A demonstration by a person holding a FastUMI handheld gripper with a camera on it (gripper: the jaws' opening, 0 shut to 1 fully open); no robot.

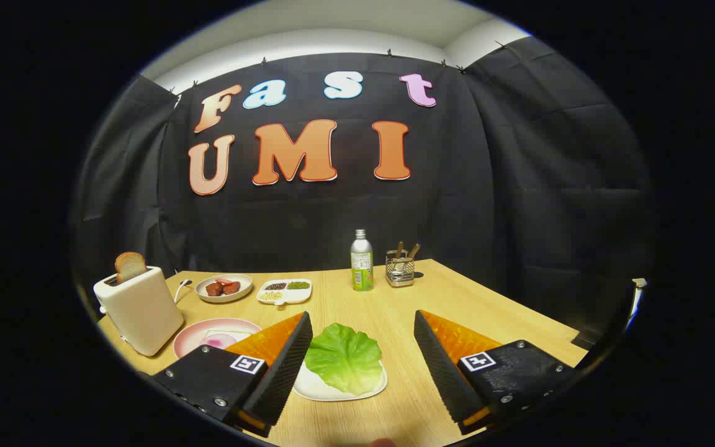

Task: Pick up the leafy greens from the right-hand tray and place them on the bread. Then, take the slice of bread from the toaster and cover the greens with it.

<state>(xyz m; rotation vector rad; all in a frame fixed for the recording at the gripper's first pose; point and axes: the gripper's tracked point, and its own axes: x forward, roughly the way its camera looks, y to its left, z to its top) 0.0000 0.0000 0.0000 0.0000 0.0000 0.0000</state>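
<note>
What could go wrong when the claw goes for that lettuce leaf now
1. The open claw sits above the lettuce leaf, which lies flat on its white tray; the fingers may pinch only an edge, or drag the tray.
2. The pink plate lies close beside the toaster, so carrying the leaf over could bump the toaster.
3. The bread slice sticks only partly out of the slot, leaving little to grip.

Spread claw [362, 360] around leafy greens [345, 357]
</note>
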